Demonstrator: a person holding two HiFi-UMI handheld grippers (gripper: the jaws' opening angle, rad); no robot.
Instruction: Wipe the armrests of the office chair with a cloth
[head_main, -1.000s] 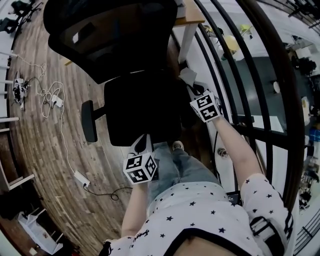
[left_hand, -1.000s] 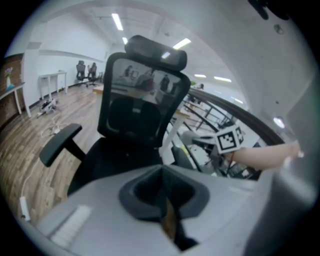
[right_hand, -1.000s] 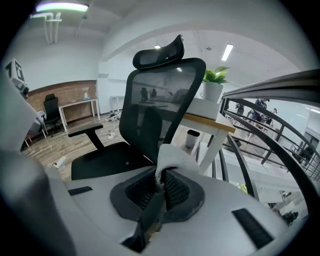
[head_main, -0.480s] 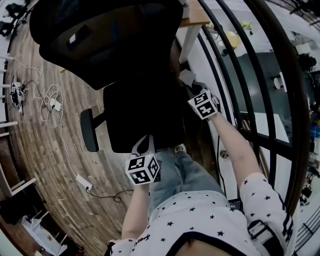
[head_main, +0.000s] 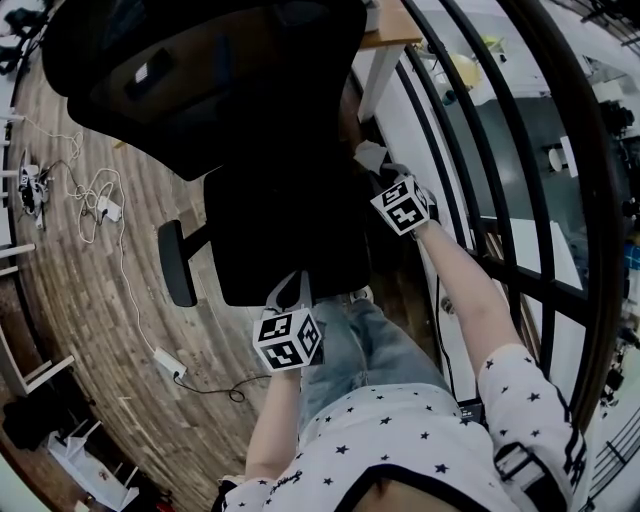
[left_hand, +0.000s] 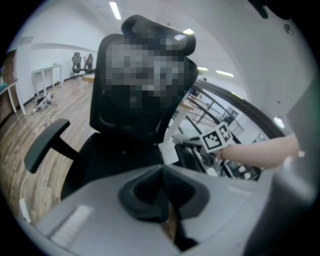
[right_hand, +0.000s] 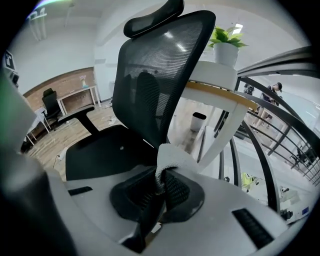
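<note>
A black office chair stands in front of me, its seat (head_main: 280, 230) in the middle of the head view and its mesh backrest (right_hand: 160, 75) beyond. The chair's left armrest (head_main: 178, 262) sticks out free at the left. My right gripper (head_main: 395, 185) is at the chair's right side, shut on a white cloth (right_hand: 172, 160) that bunches above its jaws; the right armrest beneath it is hidden. My left gripper (head_main: 290, 292) hovers at the seat's front edge, shut with nothing in it. The left gripper view shows the cloth (left_hand: 182, 137) beside the right gripper's marker cube.
A black curved railing (head_main: 500, 150) runs close along the right. A white desk (right_hand: 220, 90) with a potted plant (right_hand: 226, 50) stands behind the chair. Cables and a power strip (head_main: 165, 360) lie on the wooden floor at the left. My jeans-clad legs (head_main: 360, 340) are just below the seat.
The right gripper with the cloth has edged slightly forward along the chair's right side. The backrest has shifted a little left in view. The left gripper has hardly moved.
</note>
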